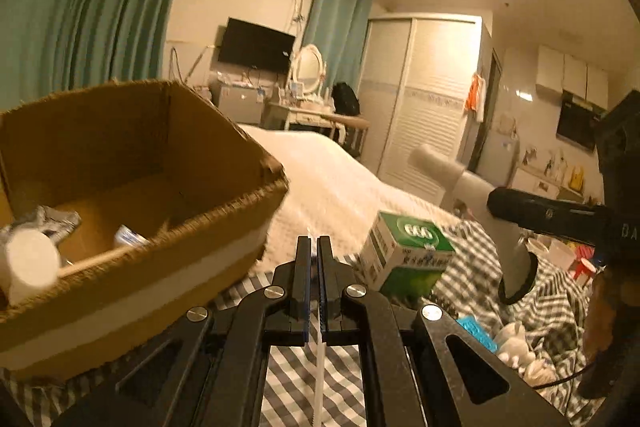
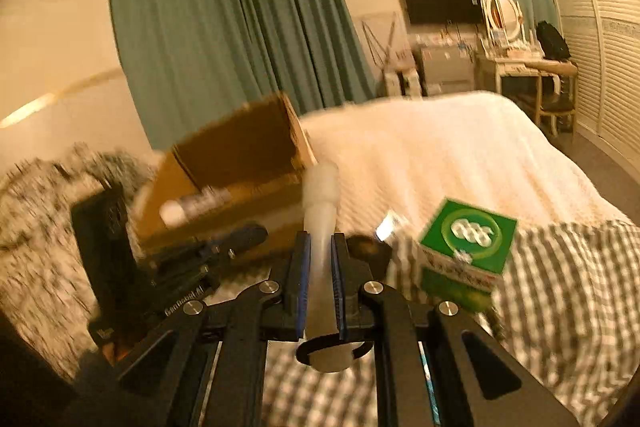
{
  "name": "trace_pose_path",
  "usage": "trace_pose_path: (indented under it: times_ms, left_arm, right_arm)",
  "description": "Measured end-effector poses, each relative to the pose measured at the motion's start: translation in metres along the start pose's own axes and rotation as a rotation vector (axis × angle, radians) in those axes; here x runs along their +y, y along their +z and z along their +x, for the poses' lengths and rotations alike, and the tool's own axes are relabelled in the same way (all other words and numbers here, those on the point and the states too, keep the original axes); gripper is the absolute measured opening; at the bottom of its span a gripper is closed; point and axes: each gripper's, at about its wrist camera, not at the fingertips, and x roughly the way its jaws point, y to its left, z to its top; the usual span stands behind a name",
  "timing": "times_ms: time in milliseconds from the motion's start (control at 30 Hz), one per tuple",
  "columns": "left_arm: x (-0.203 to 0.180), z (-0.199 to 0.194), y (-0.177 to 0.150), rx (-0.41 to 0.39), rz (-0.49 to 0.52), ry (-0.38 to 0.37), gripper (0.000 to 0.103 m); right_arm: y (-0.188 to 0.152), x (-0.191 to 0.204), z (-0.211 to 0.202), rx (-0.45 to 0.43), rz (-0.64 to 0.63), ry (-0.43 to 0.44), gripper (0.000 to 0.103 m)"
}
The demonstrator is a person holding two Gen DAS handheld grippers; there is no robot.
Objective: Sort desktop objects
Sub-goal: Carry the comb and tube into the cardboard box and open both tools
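Note:
My left gripper (image 1: pixel 314 241) is shut on a thin white strip (image 1: pixel 319 367) that runs edge-on between its jaws. It hovers just right of an open cardboard box (image 1: pixel 224 223) that holds a white cylinder (image 1: pixel 28 263) and a small bottle (image 1: pixel 128 237). My right gripper (image 2: pixel 320 243) is shut on a white plastic tube (image 2: pixel 320 195) that sticks forward past the pads. That tube (image 1: pixel 452 179) and the right gripper (image 1: pixel 496 205) show at the right of the left wrist view. A green and white carton (image 1: pixel 408 251) (image 2: pixel 468 243) stands on the checked cloth between them.
The bed has a white cover (image 2: pixel 440 155) and a grey checked cloth (image 2: pixel 568 287). A blue item (image 1: pixel 476 331) and small white things (image 1: pixel 516 343) lie on the cloth. A small shiny tube (image 2: pixel 390 225) lies by the carton. The box (image 2: pixel 240 163) and left gripper (image 2: pixel 240 239) are blurred.

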Motion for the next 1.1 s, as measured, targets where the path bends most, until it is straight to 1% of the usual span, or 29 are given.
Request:
trace_pose_path:
  times_ms: [33,167,200,333,400,467,600,667,700,767,800,867,933,967,1000,1033,1067,1100]
  left_arm:
    - [0.002,-0.003,0.002,-0.003,-0.007,-0.001,0.003]
    - [0.007,-0.006,0.007,-0.01,-0.012,0.015,0.003]
    - [0.007,-0.01,0.009,-0.018,-0.007,0.021,0.003]
    - [0.008,-0.025,0.021,-0.049,-0.001,0.046,0.003]
    - [0.013,-0.038,0.029,-0.068,-0.002,0.08,0.003]
    - [0.024,-0.053,0.037,-0.1,-0.029,0.125,0.003]
    - [0.057,-0.079,0.048,-0.139,-0.11,0.273,0.003]
    - [0.07,-0.084,0.049,-0.149,-0.141,0.315,0.003]
    - [0.079,-0.084,0.048,-0.145,-0.162,0.349,0.003]
    - [0.09,-0.082,0.046,-0.126,-0.184,0.395,0.003]
    - [0.094,-0.079,0.044,-0.111,-0.192,0.415,0.003]
    - [0.099,-0.073,0.04,-0.096,-0.194,0.432,0.003]
    - [0.102,-0.069,0.04,-0.085,-0.18,0.454,0.005]
    - [0.101,-0.066,0.039,-0.076,-0.171,0.468,0.006]
    - [0.101,-0.061,0.039,-0.066,-0.164,0.475,0.008]
    - [0.099,-0.064,0.035,-0.058,-0.161,0.476,0.02]
    - [0.099,-0.062,0.035,-0.052,-0.16,0.473,0.045]
    - [0.097,-0.061,0.034,-0.048,-0.16,0.471,0.064]
  right_arm:
    - [0.001,-0.001,0.001,-0.01,0.014,0.02,0.009]
    - [0.007,-0.001,0.001,-0.069,0.039,0.049,0.01]
    - [0.01,0.002,0.0,-0.069,0.035,0.064,0.01]
    - [0.023,0.018,0.013,-0.063,-0.019,0.058,0.01]
    - [0.033,0.028,0.025,-0.056,-0.05,0.077,0.01]
    - [0.041,0.039,0.038,-0.047,-0.068,0.094,0.009]
    - [0.063,0.064,0.079,-0.024,-0.071,0.17,0.01]
    - [0.07,0.078,0.099,-0.007,-0.102,0.185,0.01]
    - [0.074,0.087,0.113,0.009,-0.124,0.184,0.01]
    - [0.077,0.097,0.137,0.047,-0.139,0.19,0.01]
    - [0.077,0.101,0.152,0.069,-0.139,0.184,0.01]
    - [0.072,0.104,0.177,0.111,-0.146,0.152,0.01]
    - [0.068,0.108,0.193,0.14,-0.154,0.12,0.016]
    - [0.066,0.108,0.197,0.144,-0.158,0.087,0.017]
    - [0.063,0.108,0.2,0.159,-0.166,0.059,0.021]
    - [0.06,0.106,0.201,0.165,-0.172,0.041,0.034]
    - [0.06,0.103,0.198,0.164,-0.176,0.021,0.042]
    - [0.06,0.102,0.189,0.149,-0.181,-0.001,0.055]
